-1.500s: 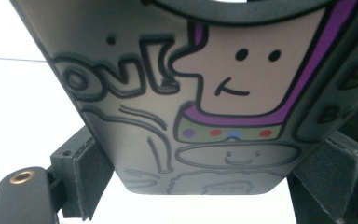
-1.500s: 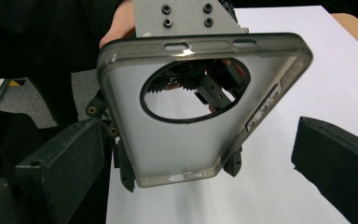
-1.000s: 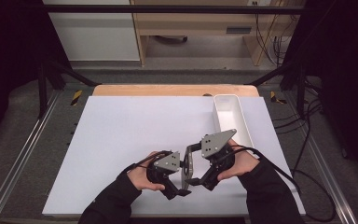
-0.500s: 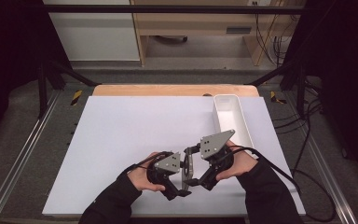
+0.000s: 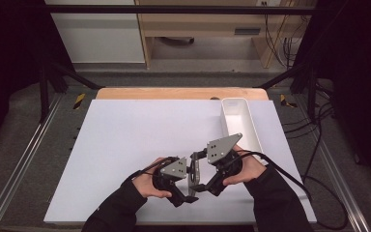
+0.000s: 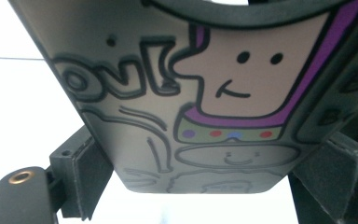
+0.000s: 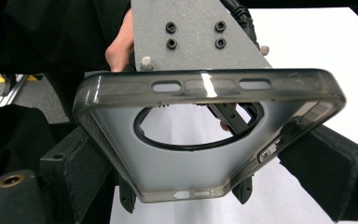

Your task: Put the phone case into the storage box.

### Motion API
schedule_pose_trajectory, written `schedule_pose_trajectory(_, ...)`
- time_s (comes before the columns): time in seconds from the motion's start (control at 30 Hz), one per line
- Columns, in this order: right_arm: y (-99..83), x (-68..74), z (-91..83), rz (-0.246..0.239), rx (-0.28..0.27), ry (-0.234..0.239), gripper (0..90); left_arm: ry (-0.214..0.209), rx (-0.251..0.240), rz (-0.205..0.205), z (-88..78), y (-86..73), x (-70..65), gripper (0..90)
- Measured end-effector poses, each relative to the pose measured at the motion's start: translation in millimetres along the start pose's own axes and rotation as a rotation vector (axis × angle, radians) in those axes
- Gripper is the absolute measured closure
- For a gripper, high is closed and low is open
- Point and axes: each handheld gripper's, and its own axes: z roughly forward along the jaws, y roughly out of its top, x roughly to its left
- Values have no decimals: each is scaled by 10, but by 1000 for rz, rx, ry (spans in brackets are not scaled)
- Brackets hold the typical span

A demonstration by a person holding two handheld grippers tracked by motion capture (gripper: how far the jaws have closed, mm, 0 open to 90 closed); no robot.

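A dark translucent phone case [image 5: 194, 166] is held on edge above the white table's near side, between both grippers. In the left gripper view its back [image 6: 205, 116] carries a cartoon drawing with purple outlines. The right gripper view looks into its inner side [image 7: 186, 172], with a round ring cut-out. My left gripper [image 5: 188, 187] comes from the left, and its jaws press on the case's two long edges [image 6: 205, 182]. My right gripper [image 5: 202, 170] comes from the right and is shut across the case's sides [image 7: 205, 172].
A long white tray [image 5: 241, 123] lies at the right of the white table top [image 5: 135, 140]. Cables trail from the right gripper off the table's right side. Metal rails run along both sides of the table.
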Motion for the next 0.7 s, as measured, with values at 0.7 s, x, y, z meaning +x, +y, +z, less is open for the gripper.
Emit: schedule_pose_trajectory(0.7, 29, -40, -134, 3, -9, -59, 117, 59, -37, -43, -221, -109, 27, 45)
